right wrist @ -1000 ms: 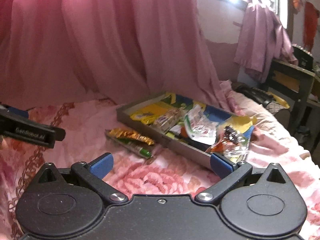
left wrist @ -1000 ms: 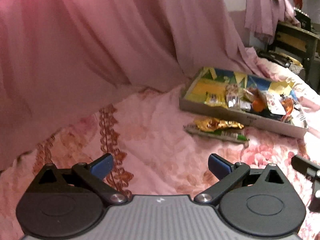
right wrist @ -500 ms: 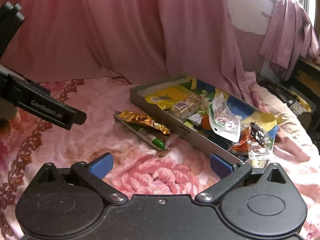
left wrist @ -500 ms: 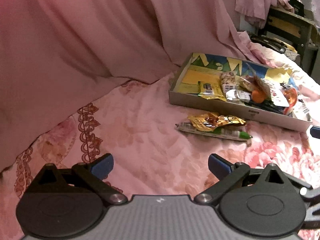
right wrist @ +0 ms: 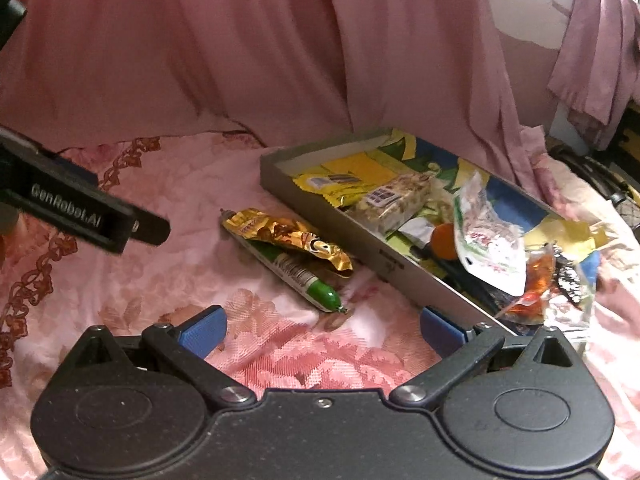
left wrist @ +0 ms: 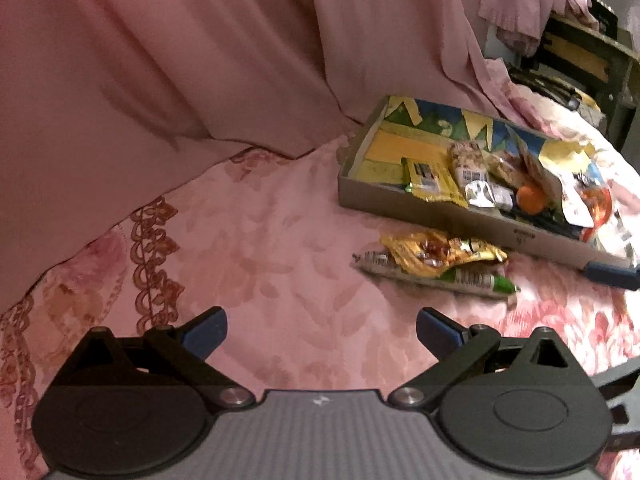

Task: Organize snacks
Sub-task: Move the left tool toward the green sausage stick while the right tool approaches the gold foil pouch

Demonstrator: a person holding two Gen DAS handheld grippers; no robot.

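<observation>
A grey cardboard tray with a colourful lining holds several snack packets on the pink floral bedspread. In front of it lie a gold wrapped snack and a green and white tube snack, the gold one lying across the tube. My left gripper is open and empty, well short of the two loose snacks. My right gripper is open and empty, just short of the tube's green end.
A pink curtain hangs behind the bed. The left gripper's body shows at the left of the right wrist view. A dark chair and hanging clothes stand at the far right.
Both grippers have moved forward and tilted down toward the bed. The two loose snacks and the tray now look closer and larger. Both stay open.
</observation>
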